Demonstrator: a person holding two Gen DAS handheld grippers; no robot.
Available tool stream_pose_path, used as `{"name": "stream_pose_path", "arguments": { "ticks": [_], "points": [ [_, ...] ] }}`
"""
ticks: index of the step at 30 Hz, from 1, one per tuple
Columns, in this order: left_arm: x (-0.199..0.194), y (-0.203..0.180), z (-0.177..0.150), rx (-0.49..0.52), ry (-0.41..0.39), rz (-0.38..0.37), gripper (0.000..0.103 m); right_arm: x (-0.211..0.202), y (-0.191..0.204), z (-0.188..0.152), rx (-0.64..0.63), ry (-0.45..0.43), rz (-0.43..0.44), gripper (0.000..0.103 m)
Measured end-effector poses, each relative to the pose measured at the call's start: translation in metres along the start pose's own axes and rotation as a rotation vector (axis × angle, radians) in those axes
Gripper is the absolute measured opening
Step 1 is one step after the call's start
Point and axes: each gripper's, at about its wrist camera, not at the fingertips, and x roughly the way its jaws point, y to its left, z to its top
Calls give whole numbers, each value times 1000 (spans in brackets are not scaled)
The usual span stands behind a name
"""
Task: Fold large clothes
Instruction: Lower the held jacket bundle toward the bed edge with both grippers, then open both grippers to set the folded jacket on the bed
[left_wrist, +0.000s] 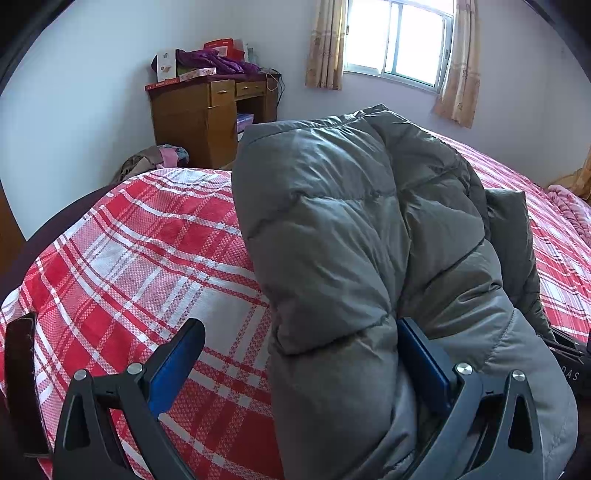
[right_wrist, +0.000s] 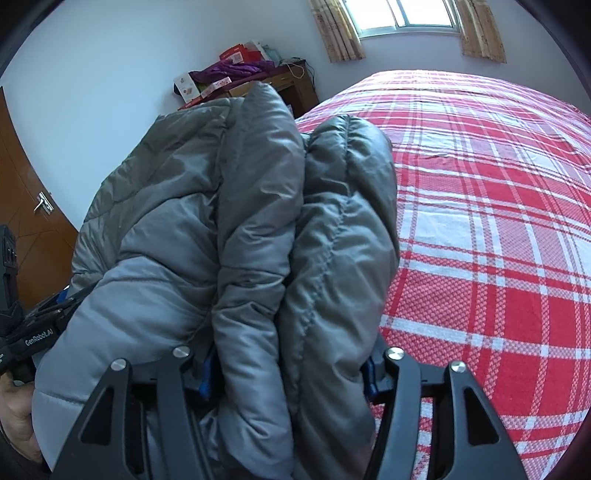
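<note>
Two tools meet one grey puffer jacket (left_wrist: 354, 236) bunched on the red plaid bed (left_wrist: 129, 251). Left tool (left_wrist: 295, 354) stands spread, the jacket's fold between its fingers. Right tool (right_wrist: 288, 373) has padded folds between its fingers; whether they pinch I cannot tell.

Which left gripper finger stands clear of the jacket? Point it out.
The finger on the view's left, over the plaid bedspread; the other finger touches the grey jacket.
</note>
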Motion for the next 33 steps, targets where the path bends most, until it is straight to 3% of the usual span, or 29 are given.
{"name": "stream_pose_path", "arguments": {
  "ticks": [11,15,19,26,33],
  "points": [
    [-2,-1,2,-10,13,2,102,2,4,5,-19,26,-42,64],
    [-28,-6,6,9,11,77,102,-11,13,11,-40,16,-83,64],
    [-92,-12,15,54,-92,122,102,-54,34,20,-49,-39,-116,68],
    [-187,-11,30,34,-262,78,102,-139,74,18,-87,-160,-95,78],
    [-227,-18,36,40,-349,43,102,-194,114,16,-168,-289,-87,81]
  ]
}}
